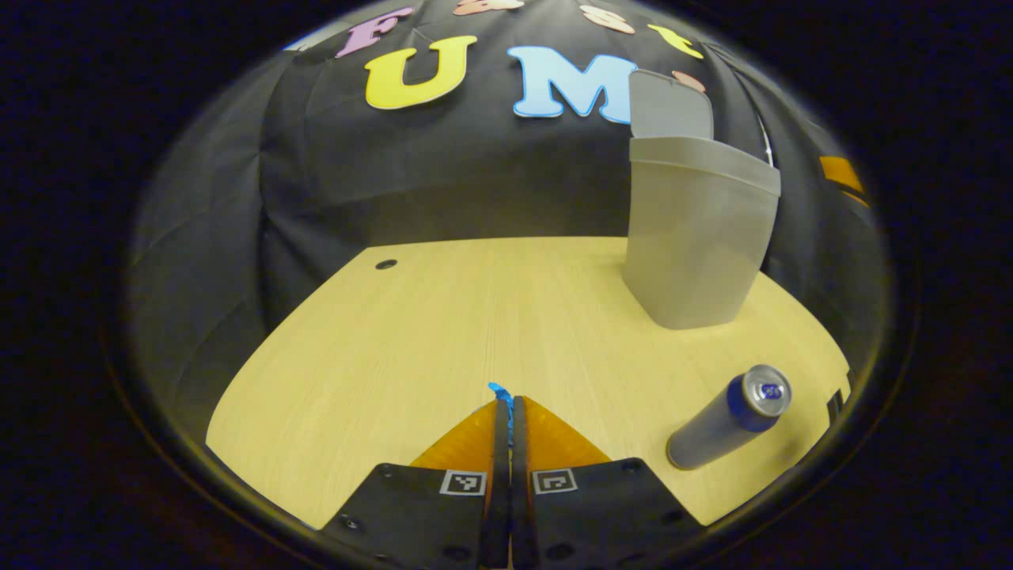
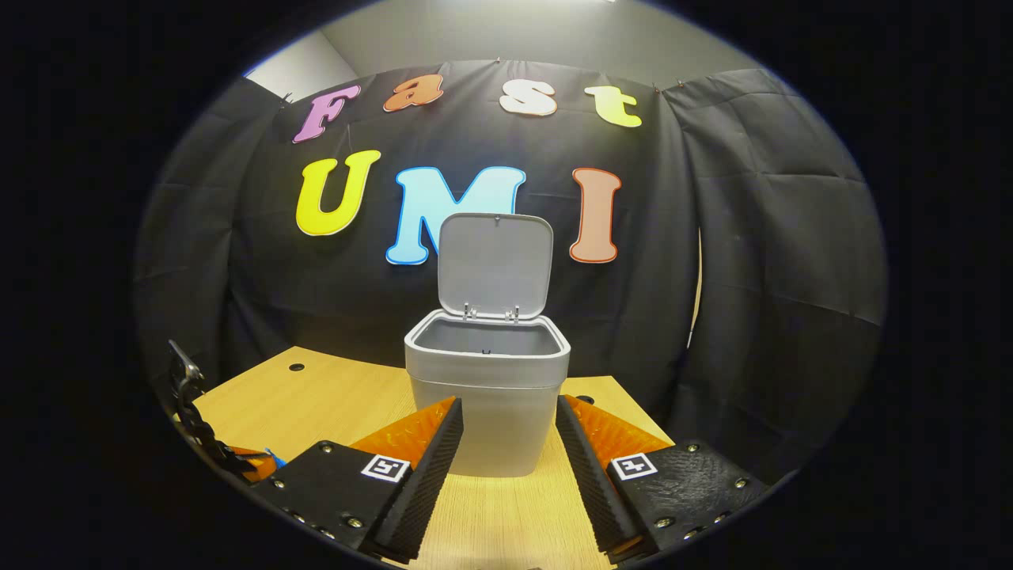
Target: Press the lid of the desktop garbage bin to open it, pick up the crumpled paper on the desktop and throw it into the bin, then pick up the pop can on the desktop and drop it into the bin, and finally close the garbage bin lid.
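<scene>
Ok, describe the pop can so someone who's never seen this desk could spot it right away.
Start at the wooden desktop and find the grey garbage bin with its lid raised. The pop can lies nearer than the bin, on its side: a slim metal cylinder with a blue rim, the one small thing there.

One bin point(image 2: 487, 396) with one raised lid point(image 2: 495, 265) ahead of the right gripper; one can point(image 1: 728, 417) lying right of the left gripper; one table point(image 1: 411, 332).
</scene>
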Motion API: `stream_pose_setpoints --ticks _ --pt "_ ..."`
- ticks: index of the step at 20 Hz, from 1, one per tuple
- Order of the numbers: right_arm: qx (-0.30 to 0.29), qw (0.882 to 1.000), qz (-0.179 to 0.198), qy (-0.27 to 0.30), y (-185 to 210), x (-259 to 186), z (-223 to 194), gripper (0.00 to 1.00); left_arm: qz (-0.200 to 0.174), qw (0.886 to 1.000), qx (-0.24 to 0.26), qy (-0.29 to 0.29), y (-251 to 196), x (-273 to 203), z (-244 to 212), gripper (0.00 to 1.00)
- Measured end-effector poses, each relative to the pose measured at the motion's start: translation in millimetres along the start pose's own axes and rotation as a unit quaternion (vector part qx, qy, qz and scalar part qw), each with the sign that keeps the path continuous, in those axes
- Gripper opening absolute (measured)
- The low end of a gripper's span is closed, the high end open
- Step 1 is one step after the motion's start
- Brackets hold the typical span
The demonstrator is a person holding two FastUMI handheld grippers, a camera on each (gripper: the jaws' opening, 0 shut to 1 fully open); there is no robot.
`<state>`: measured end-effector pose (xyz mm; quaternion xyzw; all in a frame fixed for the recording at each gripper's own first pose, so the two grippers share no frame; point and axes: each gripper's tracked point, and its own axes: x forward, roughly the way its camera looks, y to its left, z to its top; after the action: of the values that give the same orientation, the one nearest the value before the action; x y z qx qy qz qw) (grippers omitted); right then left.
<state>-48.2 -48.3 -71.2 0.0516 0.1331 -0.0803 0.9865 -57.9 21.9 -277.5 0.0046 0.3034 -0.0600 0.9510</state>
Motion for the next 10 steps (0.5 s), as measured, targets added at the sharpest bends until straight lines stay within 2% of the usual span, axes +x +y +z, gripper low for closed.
stream_pose_setpoints --ticks 4,10 --pt "0.0 1.0 0.009 0.0 1.4 1.8 -1.6 0.77 -0.009 0.999 -0.024 -0.038 -7.9 -13.2 35.1 0.07" --pt "-0.004 1.0 0.023 -0.005 6.1 2.6 -0.5 0.77 -0.025 0.996 -0.017 -0.085 -32.3 -27.4 88.8 0.09"
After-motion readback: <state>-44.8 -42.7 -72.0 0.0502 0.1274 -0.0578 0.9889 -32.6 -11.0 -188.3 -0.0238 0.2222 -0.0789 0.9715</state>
